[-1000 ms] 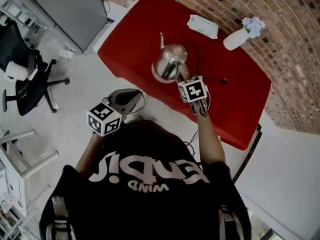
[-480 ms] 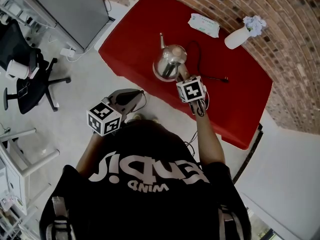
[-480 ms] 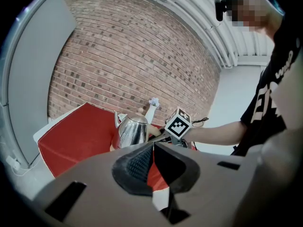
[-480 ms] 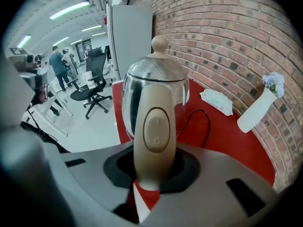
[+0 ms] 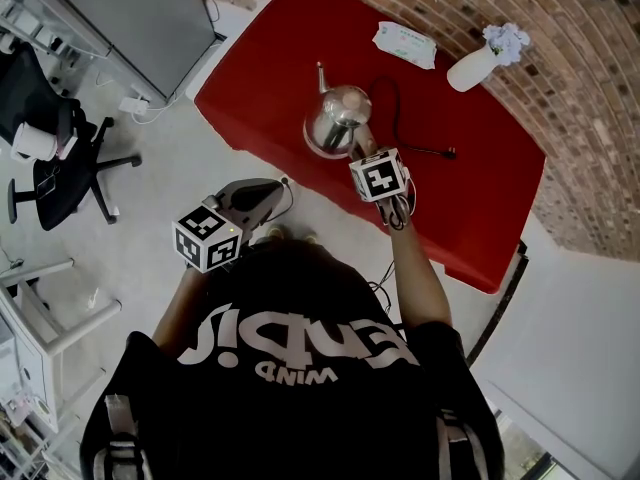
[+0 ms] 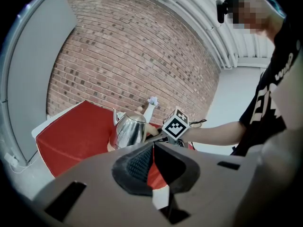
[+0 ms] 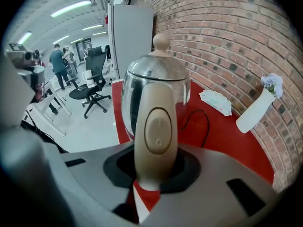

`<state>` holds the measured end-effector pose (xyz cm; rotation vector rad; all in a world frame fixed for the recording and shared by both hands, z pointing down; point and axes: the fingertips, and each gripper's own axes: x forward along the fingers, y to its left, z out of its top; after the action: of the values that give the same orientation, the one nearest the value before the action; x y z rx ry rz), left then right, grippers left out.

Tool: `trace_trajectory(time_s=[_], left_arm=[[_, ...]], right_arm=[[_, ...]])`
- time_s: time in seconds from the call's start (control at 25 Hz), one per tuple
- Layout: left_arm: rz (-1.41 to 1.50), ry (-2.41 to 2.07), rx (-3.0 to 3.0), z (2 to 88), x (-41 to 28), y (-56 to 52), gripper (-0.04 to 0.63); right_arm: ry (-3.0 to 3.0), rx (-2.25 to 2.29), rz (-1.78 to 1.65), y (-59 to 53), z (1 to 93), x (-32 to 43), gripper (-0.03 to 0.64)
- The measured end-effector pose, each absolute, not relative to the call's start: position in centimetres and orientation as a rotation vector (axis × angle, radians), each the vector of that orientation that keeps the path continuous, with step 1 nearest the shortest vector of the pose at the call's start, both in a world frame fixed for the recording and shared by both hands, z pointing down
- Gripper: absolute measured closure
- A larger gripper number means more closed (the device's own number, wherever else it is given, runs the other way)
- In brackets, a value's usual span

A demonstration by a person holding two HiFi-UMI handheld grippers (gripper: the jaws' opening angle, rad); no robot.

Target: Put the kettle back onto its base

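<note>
The kettle point(image 5: 338, 120) sits upper centre on the red table point(image 5: 270, 58), over its base point(image 6: 111, 147). I judge 2 readings fit: seated, or just above. My right gripper point(image 7: 155, 171) clamps its handle, so I must keep it upright. My left gripper point(image 6: 152, 162) is closed and empty.

Table point(image 5: 270, 63): red top, backed against brick wall point(image 5: 590, 108).
Wipes packet point(image 5: 405, 45): white, flat, at the wall edge.
Vase point(image 5: 470, 70): white, upright, pale flowers point(image 5: 506, 38); near the packet.
Office chair point(image 5: 55, 173): black, on the floor, left of the table.
Cabinet point(image 5: 140, 18): grey, by the table's far-left corner.
</note>
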<state>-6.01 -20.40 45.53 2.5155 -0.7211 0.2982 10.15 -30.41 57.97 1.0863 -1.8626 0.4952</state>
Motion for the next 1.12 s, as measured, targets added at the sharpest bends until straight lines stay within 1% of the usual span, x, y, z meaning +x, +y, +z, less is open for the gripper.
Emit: trace_trajectory(time_s=[0.52,0.56,0.6,0.64,0.72,1.12], left_arm=[[0.295,-0.705,2.509,45.7,-6.0,-19.9,0.580],[0.293,-0.702,2.510,45.7,-6.0,-19.9,0.580],[0.291,-0.699,2.511,45.7,-6.0,-19.9,0.580],[0.290,-0.695,2.512,45.7,-5.9,-19.9,0.580],[0.292,-0.687,2.513,45.7,-5.9,-19.8,0.580],[0.271,-0.645,2.528,44.8,-6.0,-20.6,0.580]], right_arm=[[-1.865,1.094,0.516,-30.5,58.4,10.6,0.534],[-1.876,1.103,0.532,-30.5,58.4,10.7,0.528],[-1.890,1.114,0.552,-30.6,58.3,10.8,0.484],[-1.907,1.120,0.576,-30.6,58.2,10.9,0.415],[-1.931,1.123,0.614,-30.5,58.0,11.0,0.394],[-1.995,1.190,0.626,-28.0,53.4,13.3,0.388]])
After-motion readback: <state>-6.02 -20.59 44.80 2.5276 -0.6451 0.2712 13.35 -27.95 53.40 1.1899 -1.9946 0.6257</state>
